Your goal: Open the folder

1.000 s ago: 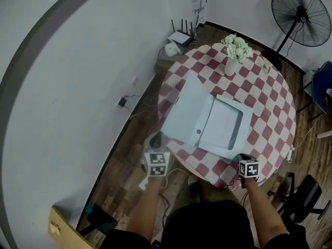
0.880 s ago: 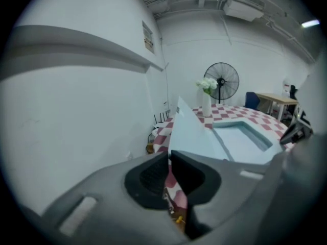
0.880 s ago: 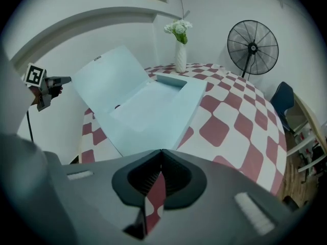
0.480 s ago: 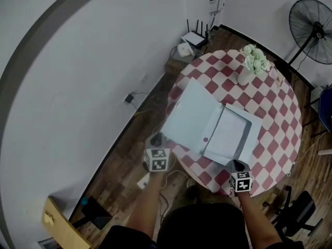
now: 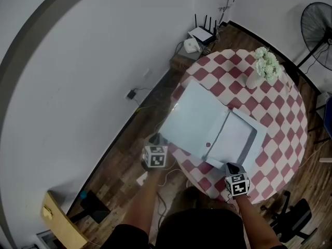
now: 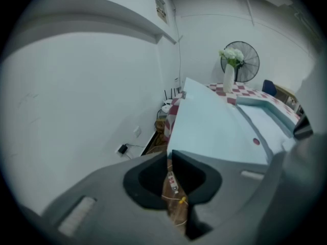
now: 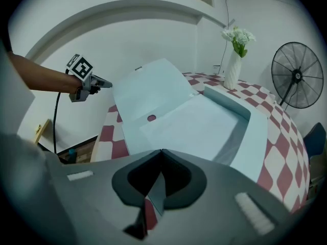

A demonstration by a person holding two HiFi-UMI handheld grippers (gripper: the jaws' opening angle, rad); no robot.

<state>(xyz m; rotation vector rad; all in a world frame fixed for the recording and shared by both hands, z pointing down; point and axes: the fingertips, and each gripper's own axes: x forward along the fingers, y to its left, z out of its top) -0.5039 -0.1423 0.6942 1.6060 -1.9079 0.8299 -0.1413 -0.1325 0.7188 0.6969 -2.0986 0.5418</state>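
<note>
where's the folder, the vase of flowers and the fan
folder (image 5: 199, 119), head view, on its opened left flap
vase of flowers (image 7: 232, 71), right gripper view, on the white vase body
fan (image 7: 298, 75), right gripper view, on the hub of its grille

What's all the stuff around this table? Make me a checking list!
Surface: round table in red-and-white checked cloth.
Job's things: light blue folder lies open, its cover overhanging the table's edge.
Clutter: white vase of white flowers.
Grippers: left gripper, jaws just opening a crack, nothing between; right gripper, jaws together, empty.
Cables: black plug and cable on the white wall.
Surroundings: black floor fan, white router, cardboard box.
</note>
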